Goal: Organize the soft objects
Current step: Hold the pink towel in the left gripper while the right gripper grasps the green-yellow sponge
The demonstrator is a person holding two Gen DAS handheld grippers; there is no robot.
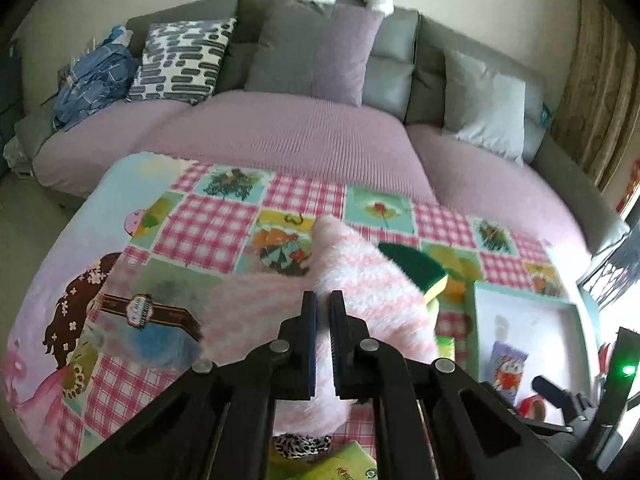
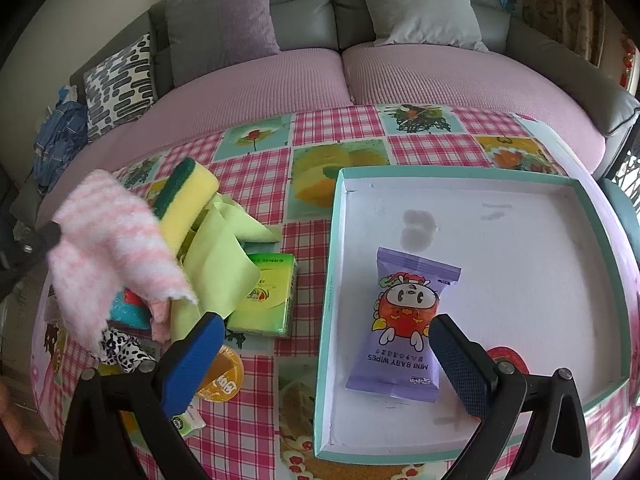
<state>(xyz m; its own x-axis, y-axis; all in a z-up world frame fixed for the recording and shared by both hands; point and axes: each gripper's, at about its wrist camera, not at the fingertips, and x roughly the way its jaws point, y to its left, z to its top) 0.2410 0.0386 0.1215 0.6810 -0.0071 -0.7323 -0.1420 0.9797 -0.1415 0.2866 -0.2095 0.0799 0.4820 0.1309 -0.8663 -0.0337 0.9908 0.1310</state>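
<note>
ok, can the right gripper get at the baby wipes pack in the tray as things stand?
Probably yes. The right gripper is open and empty, hanging just above the baby wipes pack, which lies flat and alone in the tray. Nothing covers it; the tray's low rim looks like no real obstacle from above.

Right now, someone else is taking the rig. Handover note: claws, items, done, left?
Left claw: shut on the pink striped fluffy cloth, which hangs lifted above the pile.
Right claw: open, holding nothing, hovering over the near edge of the white tray.
Done: only the purple baby wipes pack lies in the tray.
Left: drop the pink cloth in the tray, then clear the pile on the tablecloth beside it: yellow-green sponge, lime cloth, green tissue pack, leopard-print piece.
</note>
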